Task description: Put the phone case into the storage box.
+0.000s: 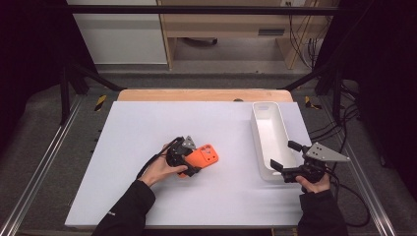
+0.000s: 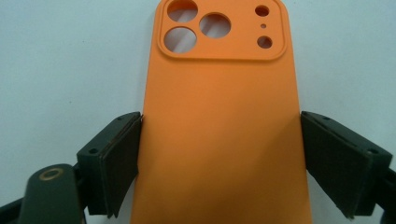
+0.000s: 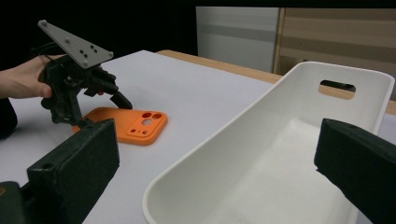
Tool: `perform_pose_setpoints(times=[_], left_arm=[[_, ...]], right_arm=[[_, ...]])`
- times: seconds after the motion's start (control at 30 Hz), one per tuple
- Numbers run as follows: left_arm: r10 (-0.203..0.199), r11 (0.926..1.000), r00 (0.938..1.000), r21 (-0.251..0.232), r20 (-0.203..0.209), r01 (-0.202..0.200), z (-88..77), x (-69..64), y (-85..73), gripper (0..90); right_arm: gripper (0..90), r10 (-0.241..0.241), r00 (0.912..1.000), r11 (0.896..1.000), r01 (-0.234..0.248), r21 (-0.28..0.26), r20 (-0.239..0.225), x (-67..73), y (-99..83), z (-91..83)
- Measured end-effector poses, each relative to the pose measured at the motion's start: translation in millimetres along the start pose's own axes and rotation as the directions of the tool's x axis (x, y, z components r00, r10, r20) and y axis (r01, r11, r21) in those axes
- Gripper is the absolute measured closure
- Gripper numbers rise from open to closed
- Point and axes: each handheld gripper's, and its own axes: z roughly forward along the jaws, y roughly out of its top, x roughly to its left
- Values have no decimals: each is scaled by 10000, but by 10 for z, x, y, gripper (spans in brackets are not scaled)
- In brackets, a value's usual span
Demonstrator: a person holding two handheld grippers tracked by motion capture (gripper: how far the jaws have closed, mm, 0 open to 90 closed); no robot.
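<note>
Partly cut off, orange phone case (image 2: 219,140) sits between left tool (image 2: 219,163) pads.

No legible writing (anywhere here).

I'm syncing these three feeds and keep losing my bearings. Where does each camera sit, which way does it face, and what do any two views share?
High view: above the person's side, looking forward and down on the white table; both forearms and hands enter from below.
Left gripper view: rides the left tongs, looking down along the black jaws flanking the orange phone case.
Right gripper view: rides the right tongs, looking level across the table over the white tray, jaws wide apart; the other hand shows at far left.
Shared: the phone case appears in all three; the tray in the high and right gripper views.
</note>
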Motion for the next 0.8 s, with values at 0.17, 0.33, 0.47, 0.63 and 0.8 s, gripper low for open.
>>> perform_pose_setpoints(times=[0.17, 0.33, 0.47, 0.63, 0.8], left_arm=[[-7, 10000, 10000, -12, -8, 7, 2, -4, -5, 145], [-3, 10000, 10000, -76, 22, 3, 1, -1, -14, 146], [-27, 10000, 10000, -92, 68, 28, -2, 1, -16, 152], [-21, 9999, 10000, -105, 78, 22, -4, 4, -15, 155], [-27, 9998, 10000, -173, 92, 29, -7, 7, -21, 156]], right_arm=[[5, -4, 10000, 10000, 4, -12, 17, 0, 1, -2], [5, -21, 10000, 10000, 21, -53, 18, -3, 3, -4], [5, 11, 10000, 10000, -11, -21, 6, 2, 1, -1], [5, 5, 10000, 10000, -5, -13, 11, 0, 2, -3], [5, 3, 10000, 10000, -3, -19, -4, 1, 1, -1]])
